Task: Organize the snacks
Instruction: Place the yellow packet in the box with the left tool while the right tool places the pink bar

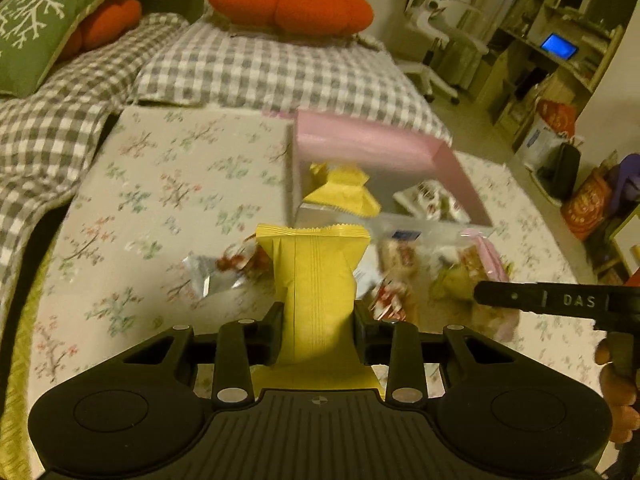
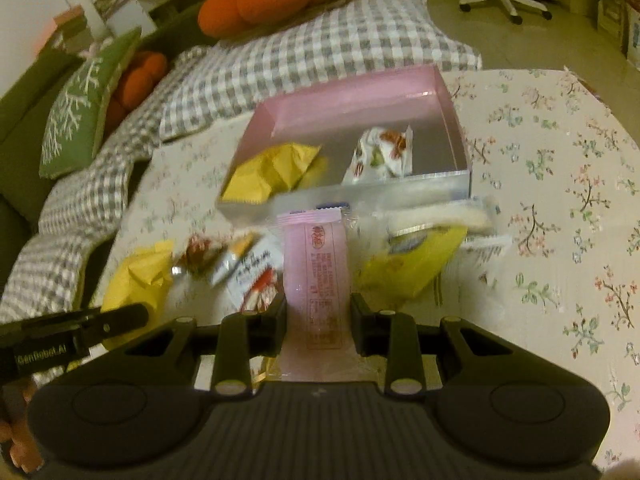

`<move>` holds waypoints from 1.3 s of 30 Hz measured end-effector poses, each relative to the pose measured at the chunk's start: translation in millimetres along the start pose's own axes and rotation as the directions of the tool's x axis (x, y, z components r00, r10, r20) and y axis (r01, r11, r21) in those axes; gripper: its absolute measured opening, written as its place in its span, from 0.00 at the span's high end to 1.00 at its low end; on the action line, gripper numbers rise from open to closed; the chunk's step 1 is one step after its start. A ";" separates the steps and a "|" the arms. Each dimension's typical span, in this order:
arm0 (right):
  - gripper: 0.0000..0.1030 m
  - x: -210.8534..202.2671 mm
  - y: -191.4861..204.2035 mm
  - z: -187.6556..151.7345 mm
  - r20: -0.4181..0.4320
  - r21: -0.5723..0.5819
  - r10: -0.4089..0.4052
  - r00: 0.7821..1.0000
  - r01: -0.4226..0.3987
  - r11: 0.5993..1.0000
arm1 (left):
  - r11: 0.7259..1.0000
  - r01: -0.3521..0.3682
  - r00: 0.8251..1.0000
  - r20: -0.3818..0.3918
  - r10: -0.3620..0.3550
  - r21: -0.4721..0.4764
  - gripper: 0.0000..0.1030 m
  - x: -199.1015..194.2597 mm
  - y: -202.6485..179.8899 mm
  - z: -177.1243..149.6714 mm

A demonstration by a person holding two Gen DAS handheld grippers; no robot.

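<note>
The left tool [image 1: 319, 330] is clamped on a yellow packet [image 1: 316, 280], which stands up between its fingers with the crimped top edge pointing away; no print can be read on it. The right tool [image 2: 319, 322] grips a pink packet [image 2: 315, 276] the same way — a red oval logo sits near its top and a boxed block of red small print runs down it, too fine to read. In the left view the right tool's finger comes in from the right with "DAS" [image 1: 579, 301] on it; in the right view the left tool's side shows "GenRobot.AI" [image 2: 40, 354]. Both packets are held above a surface [image 1: 160, 184] covered in a floral cloth. Just beyond them lies a loose pile of snacks [image 2: 224, 264] — yellow, silver, and red-and-white wrappers, blurred. Behind the pile, at the far side of the surface, stands a box [image 2: 360, 96] with pink walls, open at the top; inside it yellow packets [image 2: 276, 168] lie at the left and a white wrapper with red and green print [image 2: 380, 156] at the right. Past the surface a grey checked blanket [image 1: 260, 64] carries an orange cushion [image 1: 288, 4], with a green cushion [image 1: 36, 28] at far left.
</note>
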State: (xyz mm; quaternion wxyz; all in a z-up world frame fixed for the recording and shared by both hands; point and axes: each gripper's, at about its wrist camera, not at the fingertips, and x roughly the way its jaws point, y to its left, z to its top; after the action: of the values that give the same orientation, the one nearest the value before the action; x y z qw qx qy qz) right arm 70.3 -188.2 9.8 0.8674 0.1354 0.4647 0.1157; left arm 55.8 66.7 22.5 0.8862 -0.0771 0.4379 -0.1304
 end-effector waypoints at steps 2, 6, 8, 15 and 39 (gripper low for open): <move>0.72 0.9 -3.4 4.7 0.020 0.012 0.004 1.000 -0.004 1.000 | 1.000 0.016 1.000 0.006 -0.016 -0.007 0.69 5.3 -3.7 3.0; 0.72 4.2 -11.5 13.3 0.058 0.038 -0.004 0.998 0.002 0.999 | 0.999 0.042 0.999 0.018 -0.042 -0.018 0.69 22.1 -12.6 11.9; 0.72 5.7 -14.7 19.0 0.078 0.037 -0.016 0.997 0.013 0.999 | 0.999 0.050 0.999 0.019 -0.050 -0.011 0.69 30.0 -19.1 17.2; 0.72 15.1 -38.9 52.2 0.098 0.100 -0.028 0.995 0.019 0.995 | 0.997 0.065 0.996 0.054 -0.067 0.041 0.69 54.1 -42.7 56.1; 0.72 88.7 -66.4 132.0 0.050 0.020 -0.087 0.995 0.086 0.996 | 0.996 0.052 0.998 0.023 -0.054 0.074 0.69 189.1 -71.0 128.7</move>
State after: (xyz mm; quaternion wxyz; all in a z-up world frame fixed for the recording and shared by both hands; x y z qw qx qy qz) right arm 233.8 -238.2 -11.5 0.8819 0.1259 0.4488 0.0703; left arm 256.8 -54.6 -24.8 0.8900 -0.0578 0.4195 -0.1690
